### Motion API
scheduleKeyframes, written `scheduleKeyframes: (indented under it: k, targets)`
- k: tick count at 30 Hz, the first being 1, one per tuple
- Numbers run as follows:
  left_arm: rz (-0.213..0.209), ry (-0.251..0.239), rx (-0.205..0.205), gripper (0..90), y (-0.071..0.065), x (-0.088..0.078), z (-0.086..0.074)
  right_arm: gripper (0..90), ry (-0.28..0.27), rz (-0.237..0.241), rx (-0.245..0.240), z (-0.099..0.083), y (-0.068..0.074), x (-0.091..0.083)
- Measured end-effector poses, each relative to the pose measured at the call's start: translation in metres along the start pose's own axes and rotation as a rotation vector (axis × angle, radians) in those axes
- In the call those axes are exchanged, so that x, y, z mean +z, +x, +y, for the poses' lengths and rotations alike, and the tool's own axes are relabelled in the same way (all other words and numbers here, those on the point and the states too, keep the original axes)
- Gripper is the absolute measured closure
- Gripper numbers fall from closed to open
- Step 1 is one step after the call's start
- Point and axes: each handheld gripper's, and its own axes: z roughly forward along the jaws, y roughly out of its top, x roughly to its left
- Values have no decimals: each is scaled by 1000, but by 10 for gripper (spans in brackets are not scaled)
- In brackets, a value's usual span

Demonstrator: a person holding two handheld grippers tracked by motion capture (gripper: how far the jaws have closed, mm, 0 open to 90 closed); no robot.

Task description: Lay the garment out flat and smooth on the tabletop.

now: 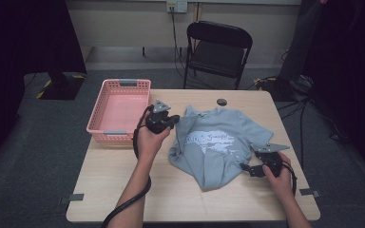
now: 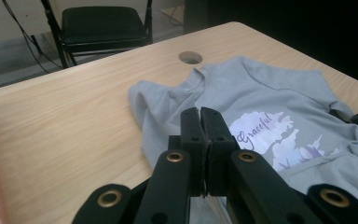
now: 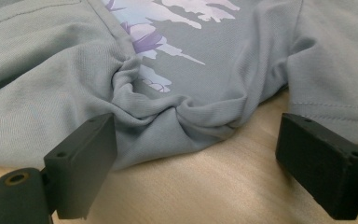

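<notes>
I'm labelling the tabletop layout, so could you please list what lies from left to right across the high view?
Pink basket → left claw → grey T-shirt → right claw, at the shirt's right edge.

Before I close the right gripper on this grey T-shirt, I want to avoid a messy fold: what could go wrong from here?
1. The right gripper is open around a bunched wad at the edge of the T-shirt; closing may pinch several layers and likely drag the whole shirt.
2. The left gripper is shut with nothing between its pads, above the shirt, so nothing anchors that side.
3. The shirt lies crumpled; pulling could worsen the wrinkles.
</notes>
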Motion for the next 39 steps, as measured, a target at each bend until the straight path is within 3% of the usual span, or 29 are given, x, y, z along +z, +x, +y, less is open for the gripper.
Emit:
scheduleKeyframes:
  k: [5,39]
  targets:
    - [12,-15,-26,891,9,-9,-3,118,0,0,-1,0,0,0]
    - [67,-55,-56,882,38,-27,-14,118,0,0,0,0,0,0]
